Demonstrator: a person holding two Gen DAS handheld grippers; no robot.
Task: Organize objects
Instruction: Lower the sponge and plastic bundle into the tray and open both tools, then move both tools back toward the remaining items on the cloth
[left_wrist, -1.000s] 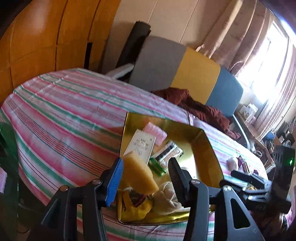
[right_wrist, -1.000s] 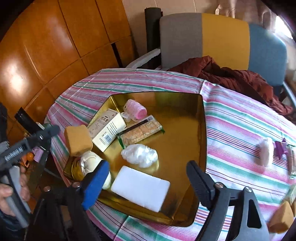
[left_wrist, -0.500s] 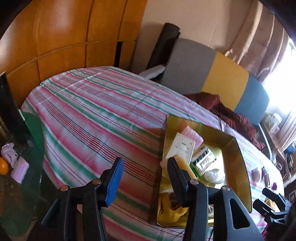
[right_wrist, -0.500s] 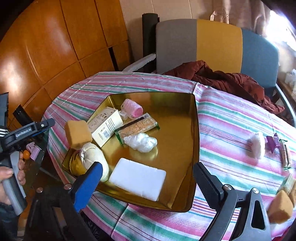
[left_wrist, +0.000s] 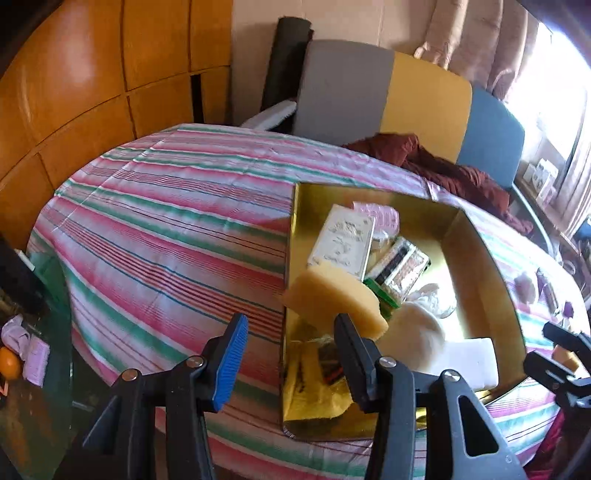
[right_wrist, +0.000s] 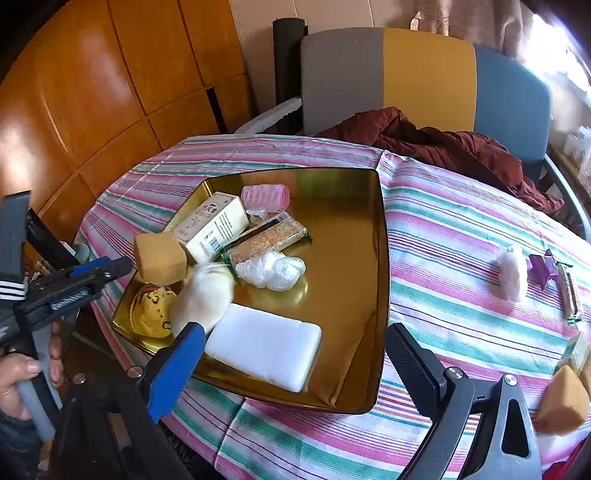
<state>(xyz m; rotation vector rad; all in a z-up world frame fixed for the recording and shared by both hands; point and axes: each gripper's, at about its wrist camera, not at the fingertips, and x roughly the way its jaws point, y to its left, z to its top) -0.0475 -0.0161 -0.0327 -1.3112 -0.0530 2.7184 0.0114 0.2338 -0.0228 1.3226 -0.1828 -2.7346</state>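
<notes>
Right wrist view: yellow sponge (right_wrist: 159, 258) perched on gold tray (right_wrist: 369, 295) rim, beside carton (right_wrist: 212, 227). Left tongs (left_wrist: 288, 350) spread, empty; right tongs (right_wrist: 295, 363) spread, empty. Risk: sponge tips off onto tabletop (right_wrist: 461, 258).

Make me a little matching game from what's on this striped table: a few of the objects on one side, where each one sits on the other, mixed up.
Things:
1. white foam block
2. pink hair roller
3. purple clip
4. yellow sponge

Places:
a. on the tablecloth, outside the gold tray
b. at the tray's left rim, beside the box
c. at the tray's near edge
d. at the tray's far side

Pairs: 1-c, 2-d, 3-a, 4-b
</notes>
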